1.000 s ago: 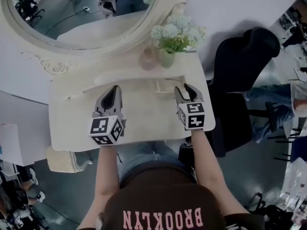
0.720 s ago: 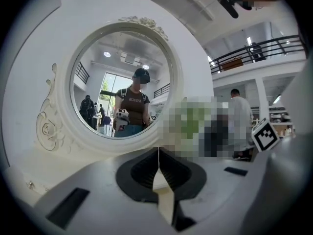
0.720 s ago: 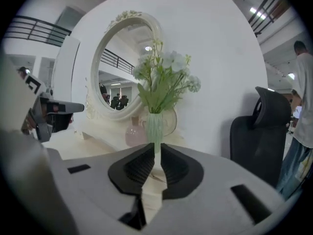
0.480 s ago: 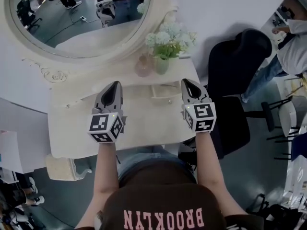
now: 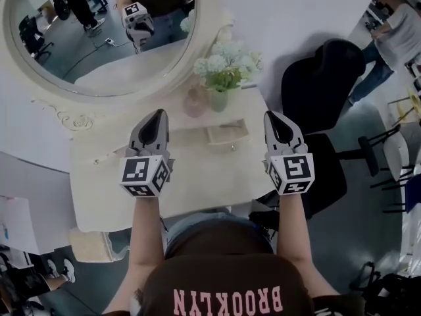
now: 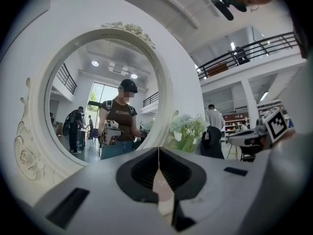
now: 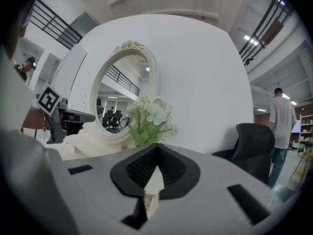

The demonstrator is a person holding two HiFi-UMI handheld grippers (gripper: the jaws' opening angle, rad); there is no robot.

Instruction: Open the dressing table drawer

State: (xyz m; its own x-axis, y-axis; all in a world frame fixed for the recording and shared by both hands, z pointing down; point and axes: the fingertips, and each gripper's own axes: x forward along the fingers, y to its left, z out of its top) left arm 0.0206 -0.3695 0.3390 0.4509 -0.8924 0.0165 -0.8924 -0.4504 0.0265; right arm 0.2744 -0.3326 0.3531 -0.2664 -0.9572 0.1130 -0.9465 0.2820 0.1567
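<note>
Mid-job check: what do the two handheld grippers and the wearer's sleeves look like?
The left gripper and right gripper match: grey tapered bodies with black ribbed jaw pads, each with a white cube bearing black square markers. No cables show. The person wears a dark short-sleeved T-shirt with pink lettering.

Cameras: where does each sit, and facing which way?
Head view: on the head, looking down at the dressing table; forearms, left claw, right claw show.
Left gripper view: on the left claw, facing the mirror; shut jaws show.
Right gripper view: on the right claw, facing the flowers; shut jaws show.
All share the flowers.
</note>
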